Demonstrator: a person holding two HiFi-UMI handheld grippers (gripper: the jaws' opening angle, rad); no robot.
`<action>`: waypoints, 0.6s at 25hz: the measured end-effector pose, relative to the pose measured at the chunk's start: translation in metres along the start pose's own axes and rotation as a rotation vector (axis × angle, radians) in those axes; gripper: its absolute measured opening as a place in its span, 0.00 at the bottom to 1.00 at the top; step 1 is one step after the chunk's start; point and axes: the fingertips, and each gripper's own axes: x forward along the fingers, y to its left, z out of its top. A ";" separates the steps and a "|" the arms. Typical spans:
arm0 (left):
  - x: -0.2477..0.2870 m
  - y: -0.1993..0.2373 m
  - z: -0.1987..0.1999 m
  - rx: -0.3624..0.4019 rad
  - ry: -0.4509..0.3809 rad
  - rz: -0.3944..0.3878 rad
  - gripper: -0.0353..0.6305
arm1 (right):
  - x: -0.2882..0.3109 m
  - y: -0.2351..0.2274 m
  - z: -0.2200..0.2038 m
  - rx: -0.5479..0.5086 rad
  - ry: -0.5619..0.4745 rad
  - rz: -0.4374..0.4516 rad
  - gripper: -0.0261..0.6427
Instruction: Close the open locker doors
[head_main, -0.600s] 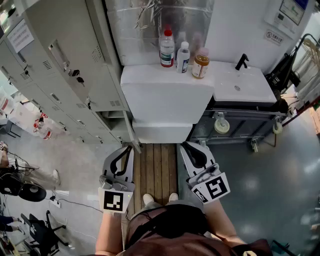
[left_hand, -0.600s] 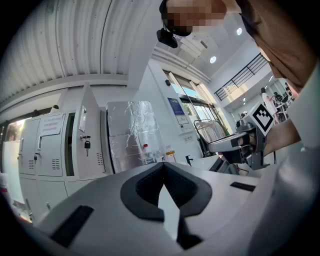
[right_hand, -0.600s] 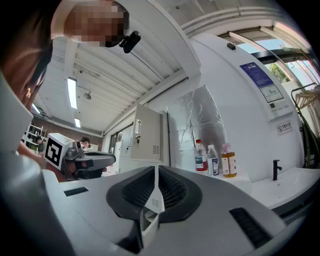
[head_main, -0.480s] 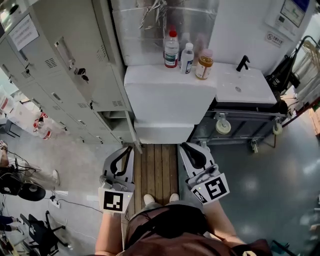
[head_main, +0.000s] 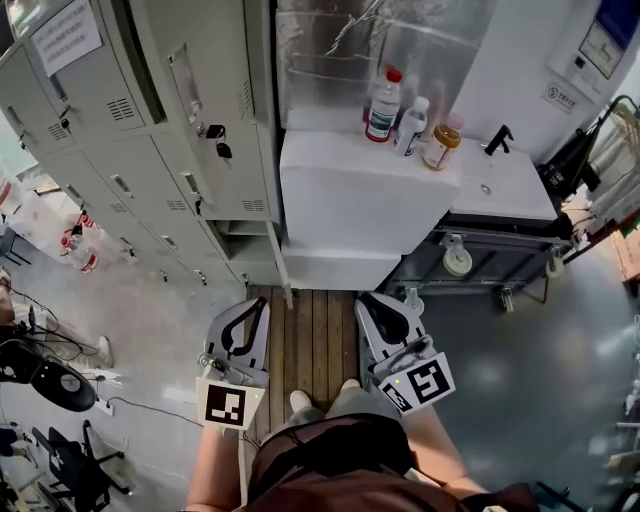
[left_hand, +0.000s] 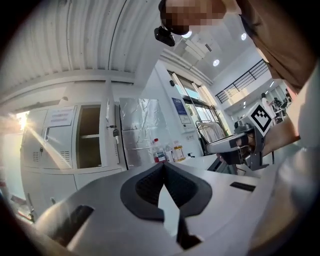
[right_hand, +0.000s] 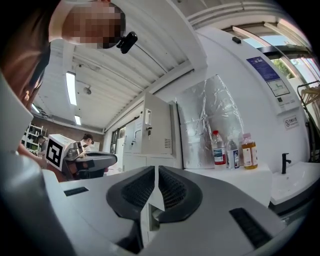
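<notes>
A: In the head view, where does the open locker door (head_main: 205, 95) stand?

B: At the upper left of the frame, swung out from the lockers (head_main: 90, 130). Its outer face is turned toward the white worktop (head_main: 350, 190), and keys (head_main: 216, 138) dangle on it. The left hand-held gripper (head_main: 257, 301) and the right hand-held gripper (head_main: 369, 298) sit low at centre, both clenched and empty, well apart from the door.

A: What is the risk?

B: A push near the keys could snag them, and a hard shove could make the door bounce back. Room is narrow, since the wooden floor strip (head_main: 315, 335) runs between lockers and worktop. The bottles (head_main: 405, 115) stand near the door's top edge, so a wide reach might knock them.

A: What does the left gripper view show?

B: The jaws meet on nothing. The open compartment (left_hand: 90, 136) shows at centre left with the door edge-on just beside it, and a closed tip may slide off that thin edge.

A: And the right gripper view?

B: The jaws are together there too. The door's face stands above them at centre and the bottles are at the right, so the free room lies to the left.
</notes>
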 end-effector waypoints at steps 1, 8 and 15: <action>0.001 0.003 -0.002 0.002 0.003 0.002 0.08 | 0.004 0.000 -0.001 0.001 0.004 0.001 0.11; 0.029 0.036 -0.018 -0.024 0.043 0.053 0.08 | 0.055 -0.032 -0.010 0.010 0.009 0.028 0.11; 0.071 0.091 -0.034 0.051 0.086 0.154 0.08 | 0.153 -0.064 -0.007 0.052 -0.011 0.164 0.11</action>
